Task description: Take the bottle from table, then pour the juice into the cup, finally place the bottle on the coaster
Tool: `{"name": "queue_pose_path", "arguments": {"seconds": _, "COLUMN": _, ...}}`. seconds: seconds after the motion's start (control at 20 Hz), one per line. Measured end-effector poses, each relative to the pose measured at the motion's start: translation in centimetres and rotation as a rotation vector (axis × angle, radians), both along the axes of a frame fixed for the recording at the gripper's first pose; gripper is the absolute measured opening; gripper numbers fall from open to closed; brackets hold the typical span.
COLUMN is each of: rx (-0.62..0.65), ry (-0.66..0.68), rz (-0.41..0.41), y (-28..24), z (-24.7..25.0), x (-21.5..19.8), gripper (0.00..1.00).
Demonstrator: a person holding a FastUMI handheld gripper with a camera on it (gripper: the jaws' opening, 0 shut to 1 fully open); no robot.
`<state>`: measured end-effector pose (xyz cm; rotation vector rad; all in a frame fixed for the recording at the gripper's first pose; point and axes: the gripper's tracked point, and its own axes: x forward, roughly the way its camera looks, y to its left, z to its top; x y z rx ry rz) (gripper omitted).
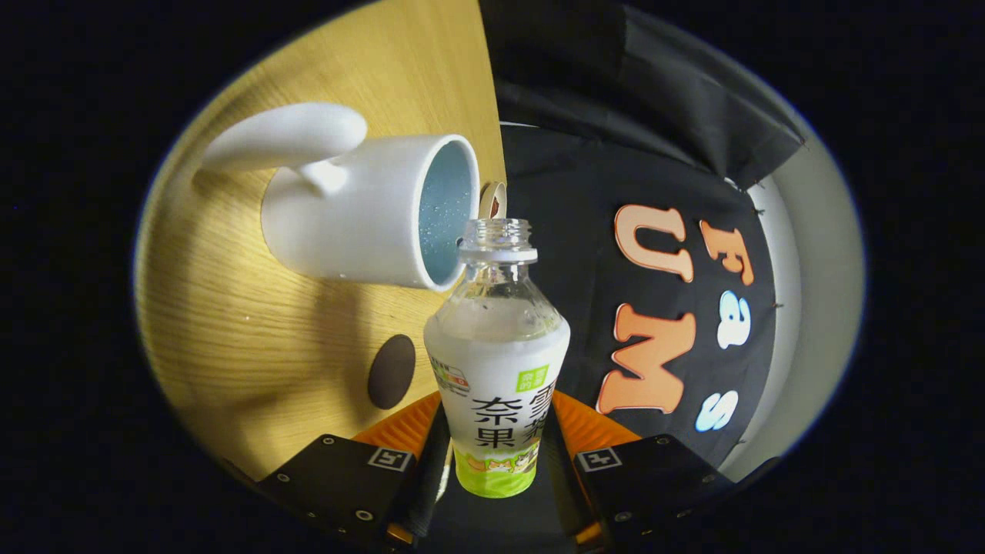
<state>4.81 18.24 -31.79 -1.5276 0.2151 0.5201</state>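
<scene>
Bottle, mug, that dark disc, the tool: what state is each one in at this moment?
Bottle: uncapped, held between the fingers, tipped so its open mouth meets the cup's rim.
Cup: white, standing on the wooden table, blue inside; I cannot tell if juice is in it.
Coaster: dark, bare, flat on the table beside the cup.
Tool: shut on the bottle's lower body.
</scene>
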Motion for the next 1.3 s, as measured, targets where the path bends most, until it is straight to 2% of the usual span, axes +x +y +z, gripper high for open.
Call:
{"name": "queue_pose_path", "arguments": {"seconds": 0.15, "rx": 0.129, "ry": 0.082, "rz": -0.088, "y": -0.8, "z": -0.9, "x": -0.7, "gripper": 0.63}}
{"name": "queue_pose_path", "arguments": {"seconds": 0.45, "rx": 0.389, "ry": 0.114, "rz": -0.289, "y": -3.3, "z": -0.4, "x": 1.5, "gripper": 0.63}}
{"name": "queue_pose_path", "arguments": {"seconds": 0.65, "rx": 0.654, "ry": 0.124, "rz": -0.456, "y": -5.3, "z": -0.1, "x": 3.6, "gripper": 0.64}}
{"name": "queue_pose_path", "arguments": {"seconds": 0.9, "rx": 0.916, "ry": 0.143, "rz": -0.560, "y": -5.6, "z": 0.5, "x": 6.3, "gripper": 0.64}}
{"name": "queue_pose_path", "arguments": {"seconds": 1.3, "rx": 1.220, "ry": 0.238, "rz": -0.644, "y": -3.6, "z": -0.2, "x": 9.3, "gripper": 0.63}}
